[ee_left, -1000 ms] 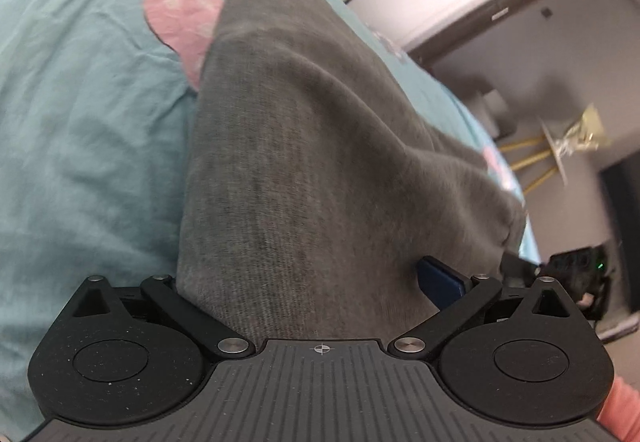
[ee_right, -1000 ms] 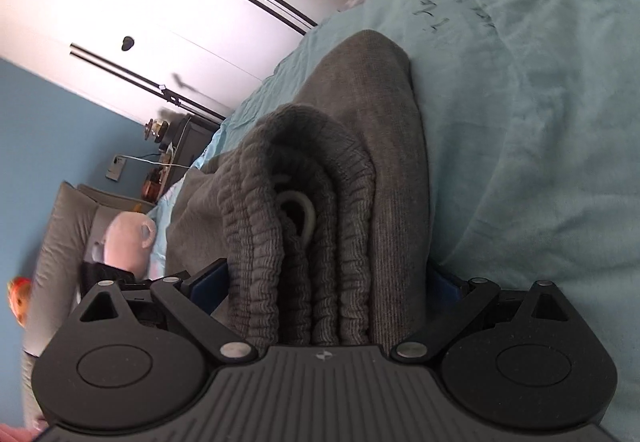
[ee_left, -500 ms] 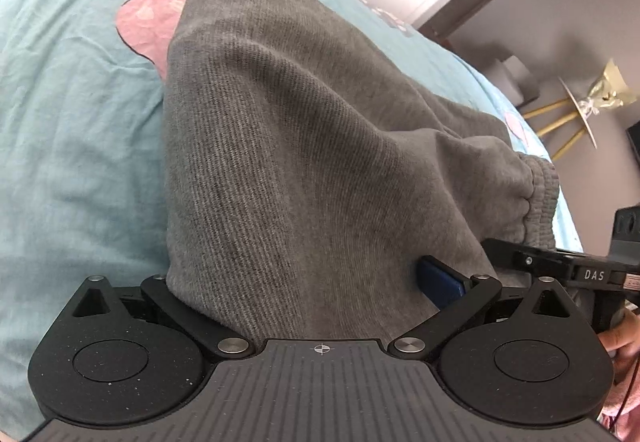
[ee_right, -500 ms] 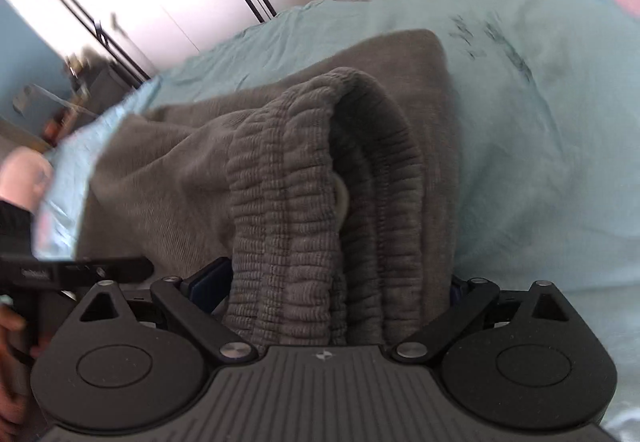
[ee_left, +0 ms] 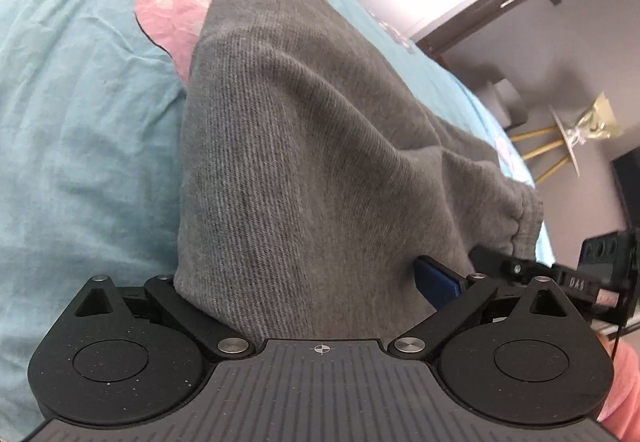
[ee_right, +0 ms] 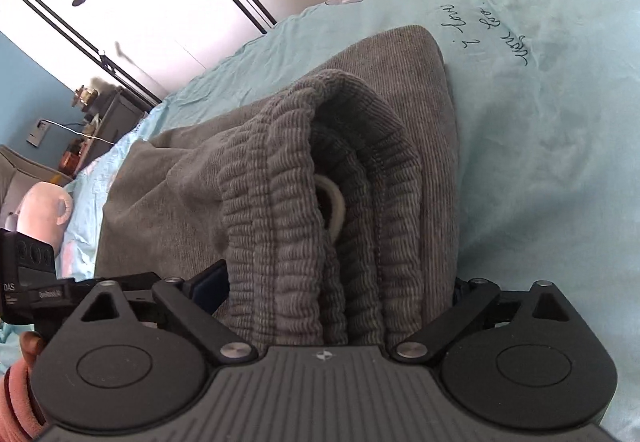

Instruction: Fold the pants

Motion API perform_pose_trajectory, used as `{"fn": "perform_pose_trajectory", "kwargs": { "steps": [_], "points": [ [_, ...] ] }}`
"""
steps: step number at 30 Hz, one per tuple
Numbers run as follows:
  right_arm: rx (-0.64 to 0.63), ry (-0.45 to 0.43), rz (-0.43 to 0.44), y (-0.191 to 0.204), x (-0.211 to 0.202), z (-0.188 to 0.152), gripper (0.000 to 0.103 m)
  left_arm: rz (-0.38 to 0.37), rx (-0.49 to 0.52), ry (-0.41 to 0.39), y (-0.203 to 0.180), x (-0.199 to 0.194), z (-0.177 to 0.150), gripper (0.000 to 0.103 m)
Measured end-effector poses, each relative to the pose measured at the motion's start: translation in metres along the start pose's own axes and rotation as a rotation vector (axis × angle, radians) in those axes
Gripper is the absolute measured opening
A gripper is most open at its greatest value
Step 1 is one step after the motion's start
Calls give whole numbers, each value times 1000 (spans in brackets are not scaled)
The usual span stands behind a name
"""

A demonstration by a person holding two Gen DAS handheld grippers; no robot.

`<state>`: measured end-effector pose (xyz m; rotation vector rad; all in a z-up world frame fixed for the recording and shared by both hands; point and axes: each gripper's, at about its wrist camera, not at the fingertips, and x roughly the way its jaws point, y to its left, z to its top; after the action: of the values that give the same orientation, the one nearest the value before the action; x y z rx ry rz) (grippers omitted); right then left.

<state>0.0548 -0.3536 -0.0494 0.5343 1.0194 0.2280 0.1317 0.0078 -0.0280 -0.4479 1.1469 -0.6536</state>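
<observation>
Right wrist view has the right gripper (ee_right: 336, 282) clamped on the bunched waistband of the grey pants (ee_right: 280, 161) over the teal bedspread (ee_right: 540, 121), the left gripper (ee_left: 296, 274) pinching their plain edge, so both should probably travel level, keeping the fold square.

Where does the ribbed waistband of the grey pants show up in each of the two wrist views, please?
Left wrist view: the waistband is a small gathered edge at the right, beside the other gripper.
Right wrist view: the waistband fills the centre, bunched in folds between the right gripper fingers.
Shared landmark: the light blue bedsheet under the pants in both views.
</observation>
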Motion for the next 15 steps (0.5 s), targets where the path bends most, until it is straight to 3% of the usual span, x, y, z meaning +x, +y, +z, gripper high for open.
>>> {"fn": "perform_pose_trajectory", "kwargs": {
  "steps": [2,4,5,7,9,15],
  "points": [
    [-37,-22,-48,10,-4,-5,92,39,31,-21,-4,-5,-4,93],
    [-112,-56,-99,26,-9,-12,81,105,100,-47,-14,-10,-8,73],
    [-129,-78,-107,30,-15,-15,74,109,123,-65,-18,-14,-10,68],
    [-129,-116,-93,36,-27,-19,69,130,173,-93,-28,-20,-14,53],
    [-112,-140,-77,41,-35,-20,67,145,194,-119,-36,-26,-15,44],
    [-172,-171,-119,62,-51,-21,63,127,225,-175,-45,-47,-20,38]
  ]
}}
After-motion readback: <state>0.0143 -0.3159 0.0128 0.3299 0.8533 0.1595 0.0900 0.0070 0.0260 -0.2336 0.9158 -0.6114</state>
